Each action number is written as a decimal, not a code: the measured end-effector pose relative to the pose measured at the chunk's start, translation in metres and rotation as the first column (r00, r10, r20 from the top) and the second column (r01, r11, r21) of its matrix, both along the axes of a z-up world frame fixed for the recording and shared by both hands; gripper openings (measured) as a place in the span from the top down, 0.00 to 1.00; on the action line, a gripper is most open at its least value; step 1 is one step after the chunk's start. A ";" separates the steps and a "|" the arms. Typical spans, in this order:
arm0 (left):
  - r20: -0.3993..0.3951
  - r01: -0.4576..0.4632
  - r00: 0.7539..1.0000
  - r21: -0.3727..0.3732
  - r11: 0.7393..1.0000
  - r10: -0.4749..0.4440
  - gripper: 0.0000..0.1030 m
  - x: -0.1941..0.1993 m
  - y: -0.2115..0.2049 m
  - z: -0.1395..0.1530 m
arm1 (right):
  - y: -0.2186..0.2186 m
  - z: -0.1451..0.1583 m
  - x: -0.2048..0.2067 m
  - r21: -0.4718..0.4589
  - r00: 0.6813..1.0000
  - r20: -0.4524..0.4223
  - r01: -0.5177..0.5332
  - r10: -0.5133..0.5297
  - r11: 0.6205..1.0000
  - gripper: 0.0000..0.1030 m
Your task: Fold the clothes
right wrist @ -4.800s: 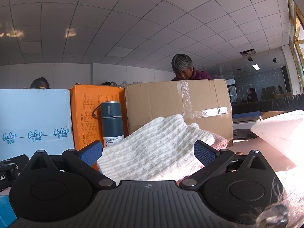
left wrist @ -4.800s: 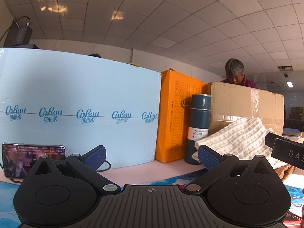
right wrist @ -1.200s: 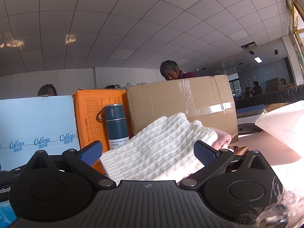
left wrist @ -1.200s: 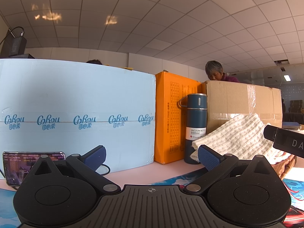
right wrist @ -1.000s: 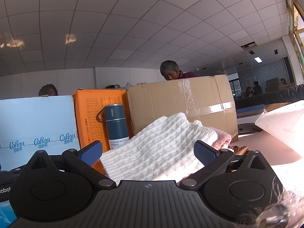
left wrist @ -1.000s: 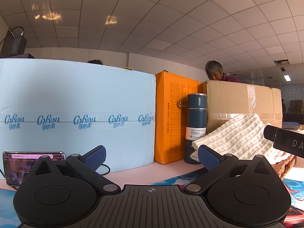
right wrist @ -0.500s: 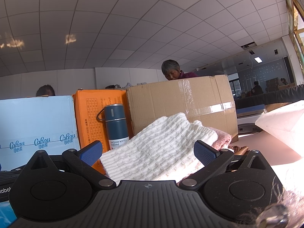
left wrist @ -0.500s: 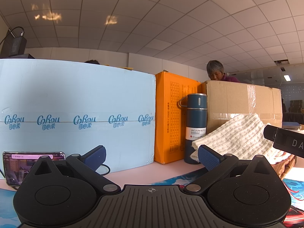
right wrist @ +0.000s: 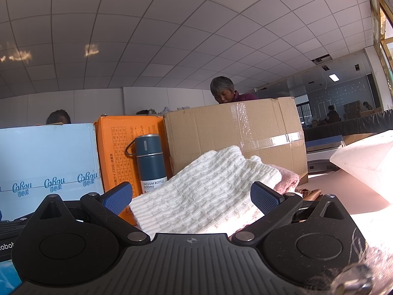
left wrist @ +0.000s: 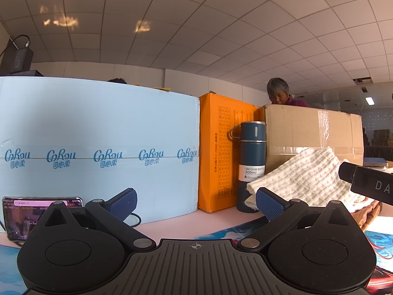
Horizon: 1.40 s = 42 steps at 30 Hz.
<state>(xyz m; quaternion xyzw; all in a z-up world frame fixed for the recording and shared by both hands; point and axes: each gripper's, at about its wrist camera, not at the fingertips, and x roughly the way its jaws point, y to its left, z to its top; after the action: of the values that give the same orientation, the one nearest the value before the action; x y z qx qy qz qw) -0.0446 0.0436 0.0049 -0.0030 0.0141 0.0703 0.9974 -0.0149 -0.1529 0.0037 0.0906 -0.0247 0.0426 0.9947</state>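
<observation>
Left gripper [left wrist: 196, 205], right gripper [right wrist: 191, 196]: jaws apart, empty; white knit [right wrist: 203, 196] ahead.

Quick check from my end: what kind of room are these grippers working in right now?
Probably an office or workroom used for packing, not a home. A grid of ceiling tiles runs overhead, taped cardboard boxes line the pink table, and more cartons are stacked far off.

Table [left wrist: 172, 228]: pale pink, patterned blue mat [left wrist: 218, 231] in front.
On it: blue box [left wrist: 98, 147], orange box [left wrist: 218, 152], flask [left wrist: 251, 162], cardboard box [left wrist: 312, 132], phone [left wrist: 24, 211], white knit [right wrist: 203, 196].
</observation>
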 end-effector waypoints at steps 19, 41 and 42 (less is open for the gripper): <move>-0.003 0.002 1.000 0.001 1.000 -0.002 0.00 0.001 0.000 0.000 | 0.000 0.000 0.000 0.000 1.000 0.001 -0.001 0.001 1.000 0.00; -0.003 0.003 1.000 0.006 1.000 -0.003 0.00 0.002 -0.002 0.001 | -0.001 0.000 -0.002 0.008 1.000 0.009 -0.007 0.007 1.000 0.00; -0.003 0.003 1.000 0.006 1.000 -0.003 0.00 0.002 -0.002 0.001 | -0.001 0.000 -0.002 0.008 1.000 0.009 -0.007 0.007 1.000 0.00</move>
<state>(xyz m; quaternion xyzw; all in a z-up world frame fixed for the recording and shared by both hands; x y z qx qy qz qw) -0.0423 0.0414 0.0054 0.0001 0.0155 0.0691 0.9975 -0.0167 -0.1542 0.0041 0.0946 -0.0290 0.0464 0.9940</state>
